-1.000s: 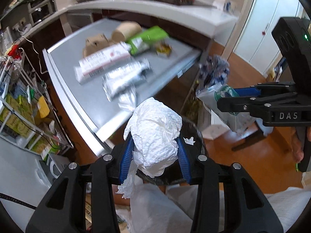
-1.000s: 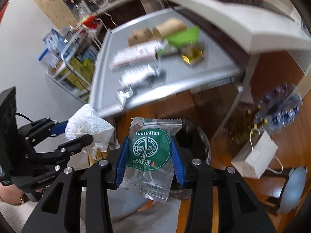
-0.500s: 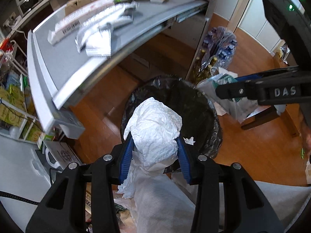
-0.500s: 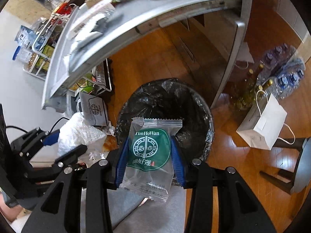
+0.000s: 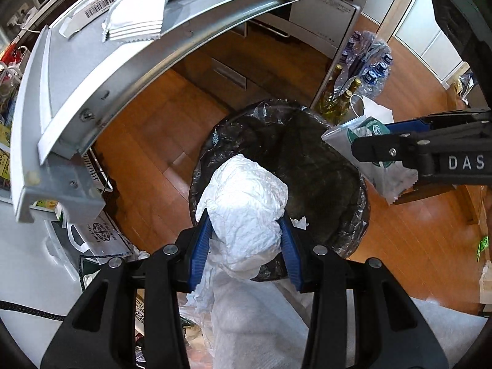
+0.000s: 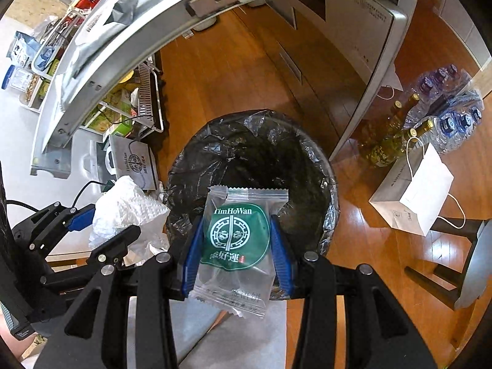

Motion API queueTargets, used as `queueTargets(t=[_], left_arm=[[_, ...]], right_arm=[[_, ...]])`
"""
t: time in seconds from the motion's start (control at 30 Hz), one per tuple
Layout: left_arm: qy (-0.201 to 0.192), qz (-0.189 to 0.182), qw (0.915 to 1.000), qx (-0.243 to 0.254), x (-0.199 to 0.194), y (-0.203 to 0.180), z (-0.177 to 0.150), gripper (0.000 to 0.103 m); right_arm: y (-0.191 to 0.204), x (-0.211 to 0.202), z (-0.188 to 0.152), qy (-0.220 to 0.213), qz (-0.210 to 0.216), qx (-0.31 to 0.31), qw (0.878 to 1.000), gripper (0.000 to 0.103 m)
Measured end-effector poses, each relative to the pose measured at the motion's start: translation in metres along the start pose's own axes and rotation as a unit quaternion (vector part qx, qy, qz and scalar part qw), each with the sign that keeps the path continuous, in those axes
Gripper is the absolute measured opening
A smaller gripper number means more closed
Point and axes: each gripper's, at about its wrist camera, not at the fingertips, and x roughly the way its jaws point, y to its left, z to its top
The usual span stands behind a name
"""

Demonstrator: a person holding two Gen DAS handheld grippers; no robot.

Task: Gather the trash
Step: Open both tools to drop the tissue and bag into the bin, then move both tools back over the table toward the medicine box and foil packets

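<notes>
I hold the left gripper [image 5: 246, 240] clamped on a crumpled tissue [image 5: 246, 196], the right gripper [image 6: 235, 253] clamped on a wrapper [image 6: 235, 240], both over the bin [image 6: 196, 160] beyond the fingers, positioned for dropping

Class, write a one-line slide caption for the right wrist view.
Right gripper holds a green snack wrapper above the black-lined trash bin.

**What the views leave unseen**

The crumpled paper towel [image 5: 246, 203] hides the near rim of the black-lined trash bin [image 5: 307, 153]; the bin's bottom is too dark to read. Beyond the bin, the table [image 5: 101, 70] runs off the top edge, its wrappers blurred in the right wrist view.
</notes>
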Motion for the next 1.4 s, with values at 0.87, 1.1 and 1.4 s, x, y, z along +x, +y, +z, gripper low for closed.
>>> queueTargets(t=[0.87,1.1,1.4], left_arm=[[-0.056,-0.019,0.9976,-0.036,-0.075,0.030,0.012,0.079],[-0.169,0.001,0.9824,-0.078,-0.170,0.046,0.038,0.094],[-0.287,0.058,0.9481,-0.123,-0.247,0.089,0.077,0.098]], right_arm=[[0.015,-0.091,-0.006,-0.100,-0.069,-0.010,0.993,0.091],[0.059,-0.190,0.008,-0.237,-0.073,-0.036,0.968,0.098],[0.115,-0.270,0.053,-0.369,-0.056,-0.074,0.925,0.099]])
